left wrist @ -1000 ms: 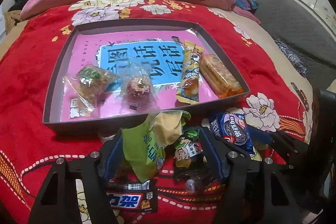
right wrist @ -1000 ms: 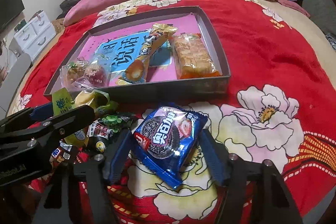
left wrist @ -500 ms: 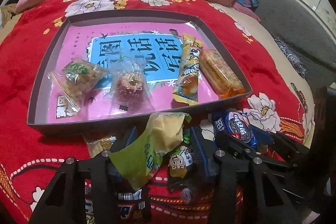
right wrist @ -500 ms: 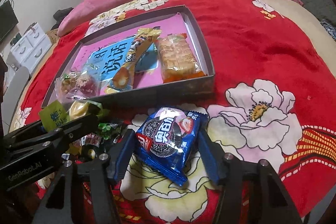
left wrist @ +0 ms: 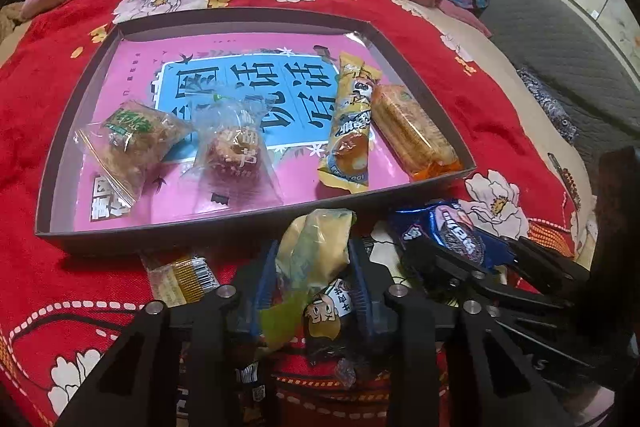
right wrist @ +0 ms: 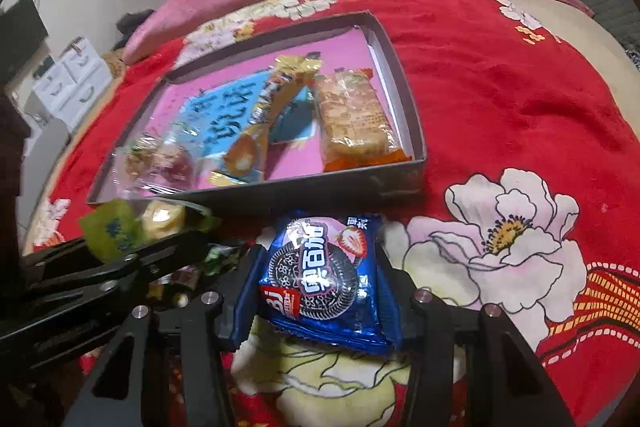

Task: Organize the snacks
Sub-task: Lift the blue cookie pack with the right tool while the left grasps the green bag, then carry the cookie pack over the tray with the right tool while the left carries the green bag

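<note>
Wrappers are lying loose on the red blanket (left wrist: 48, 267) under my left gripper (left wrist: 314, 273), which is pinching a yellow-green packet (left wrist: 316, 247). My right gripper (right wrist: 318, 279) is clamping the blue cookie pack (right wrist: 320, 275). Beyond, the tray (left wrist: 160, 233) is holding four snacks; its near wall is hiding their lower edges.

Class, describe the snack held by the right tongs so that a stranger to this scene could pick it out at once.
Start from the shallow dark tray on the red floral bedspread. Just in front of the tray's near right corner, the right tongs grip a blue cookie packet. It alone is blue, showing a round black sandwich cookie and a strawberry.
</note>
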A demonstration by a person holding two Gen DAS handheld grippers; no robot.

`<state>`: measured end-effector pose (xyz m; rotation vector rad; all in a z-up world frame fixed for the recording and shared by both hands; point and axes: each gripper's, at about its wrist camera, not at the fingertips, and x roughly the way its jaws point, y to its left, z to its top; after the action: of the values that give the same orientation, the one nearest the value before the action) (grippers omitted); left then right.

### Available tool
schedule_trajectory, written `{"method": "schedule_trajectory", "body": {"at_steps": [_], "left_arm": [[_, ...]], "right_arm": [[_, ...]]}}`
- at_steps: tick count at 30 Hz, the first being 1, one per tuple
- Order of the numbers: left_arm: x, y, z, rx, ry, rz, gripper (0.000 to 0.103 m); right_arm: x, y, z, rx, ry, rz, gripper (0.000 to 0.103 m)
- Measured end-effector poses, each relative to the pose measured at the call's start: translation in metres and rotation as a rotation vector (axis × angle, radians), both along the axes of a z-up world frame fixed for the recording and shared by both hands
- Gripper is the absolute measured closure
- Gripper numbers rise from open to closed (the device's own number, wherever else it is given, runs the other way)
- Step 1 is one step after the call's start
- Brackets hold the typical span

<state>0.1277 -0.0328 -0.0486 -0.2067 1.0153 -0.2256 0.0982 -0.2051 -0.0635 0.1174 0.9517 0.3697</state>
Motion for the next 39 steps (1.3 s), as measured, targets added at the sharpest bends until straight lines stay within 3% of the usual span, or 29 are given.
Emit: {"method": "schedule_trajectory", "body": {"at_steps": [14, 39], "left_arm": [[-0.018, 0.015, 0.024, -0.055, -0.087, 0.032, 0.068], [-0.031, 0.049, 0.041, -0.071, -0.14, 0.158, 0.068]], "right_arm": [[-0.015, 0.001, 0.023, 0.031, -0.089, 0.032, 0.052], [-0.014, 0.019, 0.036, 0.03, -0.165, 0.081, 0.052]]}}
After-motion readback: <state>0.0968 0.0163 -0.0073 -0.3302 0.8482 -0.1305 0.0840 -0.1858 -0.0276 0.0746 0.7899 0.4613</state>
